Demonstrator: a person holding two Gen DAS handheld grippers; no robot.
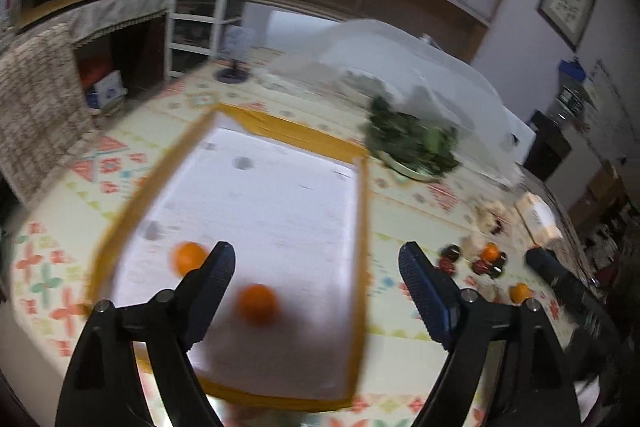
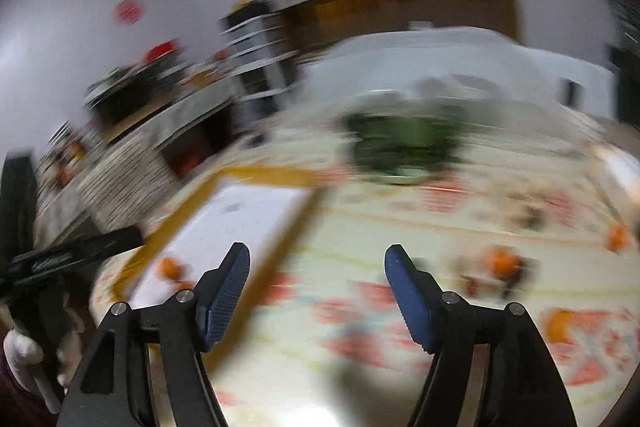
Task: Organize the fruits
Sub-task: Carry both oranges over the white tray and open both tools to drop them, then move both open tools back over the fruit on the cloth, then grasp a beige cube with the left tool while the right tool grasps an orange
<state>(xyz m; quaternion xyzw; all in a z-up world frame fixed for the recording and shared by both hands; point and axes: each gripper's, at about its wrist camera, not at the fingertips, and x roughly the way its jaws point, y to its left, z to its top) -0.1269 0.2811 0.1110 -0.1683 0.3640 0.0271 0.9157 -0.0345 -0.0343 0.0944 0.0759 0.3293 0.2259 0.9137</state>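
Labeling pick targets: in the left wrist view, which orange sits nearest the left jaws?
The orange inside the yellow-rimmed tray, lying between the open jaws. The other tray orange sits farther up-left; the rest lie outside on the tablecloth.

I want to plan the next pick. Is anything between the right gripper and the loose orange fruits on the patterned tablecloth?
Nothing visible blocks it. The open right gripper faces bare patterned tablecloth; a round orange fruit lies ahead to its right, among small dark items too blurred to identify.

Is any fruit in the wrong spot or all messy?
Yes. Two round orange fruits lie in the yellow-rimmed white tray, but other orange fruits sit loose on the patterned tablecloth among dark round fruits, not sorted yet.
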